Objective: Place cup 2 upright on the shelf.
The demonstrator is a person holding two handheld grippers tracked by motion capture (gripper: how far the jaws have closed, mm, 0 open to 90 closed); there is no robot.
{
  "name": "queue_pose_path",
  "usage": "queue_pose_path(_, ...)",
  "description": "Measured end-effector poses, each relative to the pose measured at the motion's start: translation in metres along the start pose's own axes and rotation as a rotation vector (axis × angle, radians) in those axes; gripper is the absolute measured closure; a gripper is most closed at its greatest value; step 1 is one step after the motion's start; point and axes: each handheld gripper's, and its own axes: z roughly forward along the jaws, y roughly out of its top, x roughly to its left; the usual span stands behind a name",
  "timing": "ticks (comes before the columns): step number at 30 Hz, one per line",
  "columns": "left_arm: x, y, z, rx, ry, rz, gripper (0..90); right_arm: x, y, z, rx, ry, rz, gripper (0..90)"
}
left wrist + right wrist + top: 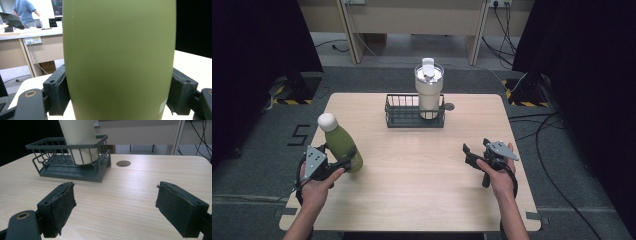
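Note:
A green bottle [343, 142] with a white cap stands near the table's left edge, and my left gripper [348, 159] is shut on its lower body. In the left gripper view the bottle [117, 60] sits between both pads [58, 92], which press on its sides. Its base is hidden, so I cannot tell if it touches the table. My right gripper [475, 146] hovers low over the right side of the table, open, with nothing between its pads [63, 205]. It points toward a dark wire basket [414, 120] that holds a cream tumbler [429, 90].
The basket [72, 173] sits at the table's far middle, with the tumbler [78, 140] in its right part. A round hole [123, 163] in the tabletop lies just right of it. Bare wood [412, 170] stretches between the two grippers. Desks and cables stand beyond the far edge.

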Motion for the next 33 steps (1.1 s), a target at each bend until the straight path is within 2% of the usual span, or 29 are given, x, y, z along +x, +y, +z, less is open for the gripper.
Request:
queue_pose_path(14,-0.006,0.015,0.018,-0.019,-0.020,0.021,20.1,0.000,0.000,0.000,-0.001,-0.003,0.000,15.2)
queue_pose_path(33,-0.008,0.023,0.035,-0.028,-0.028,0.012,20.1,-0.001,-0.001,0.000,0.001,-0.003,-0.001,15.2)
